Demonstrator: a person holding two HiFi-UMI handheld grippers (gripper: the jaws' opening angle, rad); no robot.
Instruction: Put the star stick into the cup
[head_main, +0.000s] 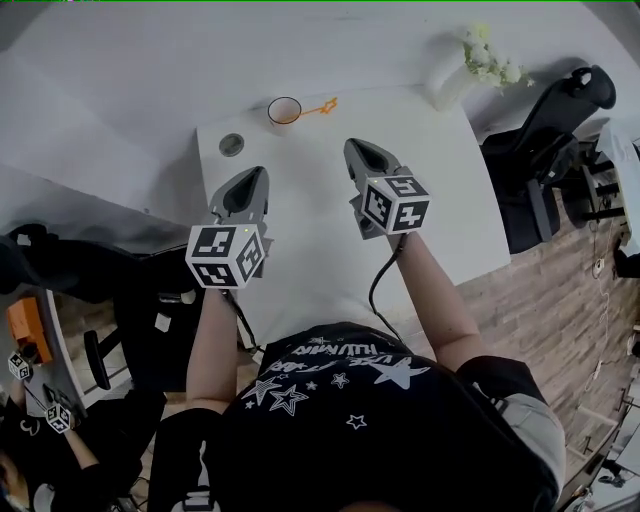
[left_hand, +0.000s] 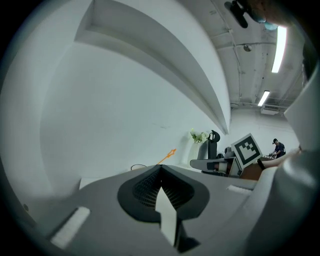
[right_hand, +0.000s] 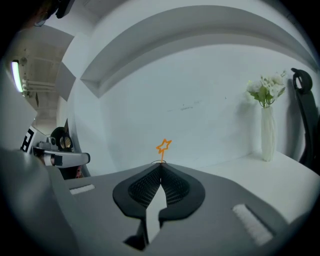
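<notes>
1. Plainly, the stick (head_main: 322, 105) is already at the cup (head_main: 285, 110). Its shaft rises out of the rim at a slant, and the orange star hangs out past the cup's right side.
2. The cup stands at the far edge of the surface (head_main: 440, 190), well apart from both grippers. A small grey disc (head_main: 231, 145) lies near it to the left.
3. The left gripper (head_main: 248, 185) has its jaws pressed together with nothing between them. Its own view shows the pads meeting, with the stick (left_hand: 167, 155) far ahead.
4. The right gripper (head_main: 365, 158) is likewise closed and empty. Its view lines up on the star (right_hand: 163, 146) straight ahead, above a sliver of the cup's rim.
5. The stick's lower end is hidden inside the cup, so it probably rests on the bottom, but I can't confirm that.
6. Risk: the stick leans, so its weight sits on one side of the rim. A light cup could tip that way if nudged.
7. Risk: a closed gripper pushed forward along that line would hit the star or the cup first. That could flick the stick out or shove the cup off the far edge.
8. Risk: a wide sweep by the right gripper could catch the vase (head_main: 450, 85).
</notes>
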